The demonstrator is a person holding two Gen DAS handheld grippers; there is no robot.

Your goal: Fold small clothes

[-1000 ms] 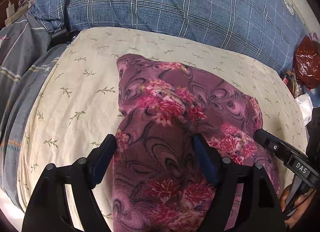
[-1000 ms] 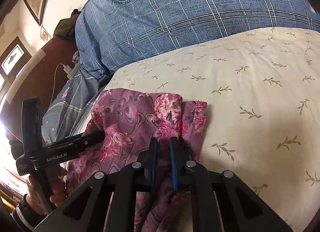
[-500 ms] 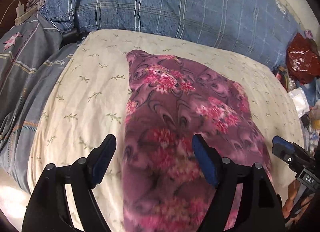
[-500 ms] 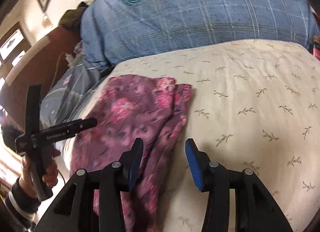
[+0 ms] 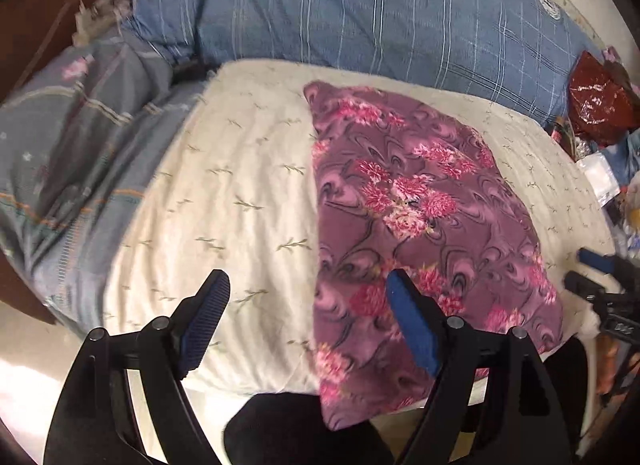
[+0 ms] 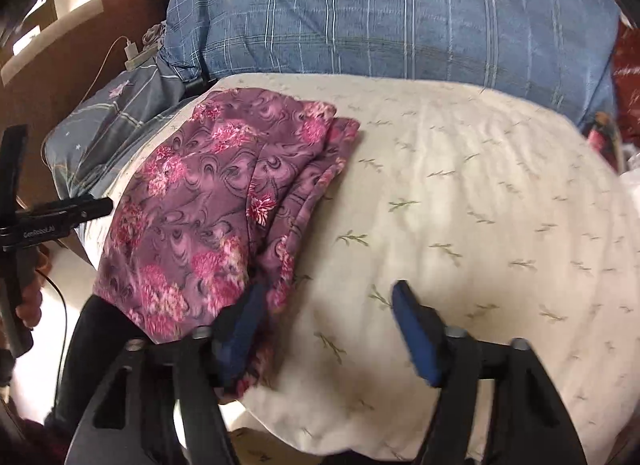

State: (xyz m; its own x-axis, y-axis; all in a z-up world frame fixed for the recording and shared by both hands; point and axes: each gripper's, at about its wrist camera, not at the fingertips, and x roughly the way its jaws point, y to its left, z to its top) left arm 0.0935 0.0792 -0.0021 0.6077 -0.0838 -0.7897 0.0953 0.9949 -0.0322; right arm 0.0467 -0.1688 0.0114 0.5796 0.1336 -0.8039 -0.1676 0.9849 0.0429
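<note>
A purple garment with pink flowers (image 5: 420, 217) lies folded lengthwise on a cream leaf-print cushion (image 5: 240, 201); its near end hangs over the front edge. In the right wrist view the garment (image 6: 208, 217) lies at the left of the cushion (image 6: 480, 205). My left gripper (image 5: 308, 305) is open and empty, held above the garment's left edge. My right gripper (image 6: 326, 317) is open and empty, over the garment's right edge. The right gripper also shows at the far right of the left wrist view (image 5: 592, 273), and the left gripper at the far left of the right wrist view (image 6: 80, 209).
A blue plaid pillow (image 5: 360, 13) lies behind the cushion. A grey-blue striped quilt (image 5: 68, 153) lies at the left. A red plastic bag (image 5: 600, 105) and small clutter sit at the right. A charger and cable (image 6: 132, 57) rest by the wooden headboard.
My right gripper opened and let go of the garment. Both grippers drew back from it, and the garment now lies flat and smoothed on the cushion.
</note>
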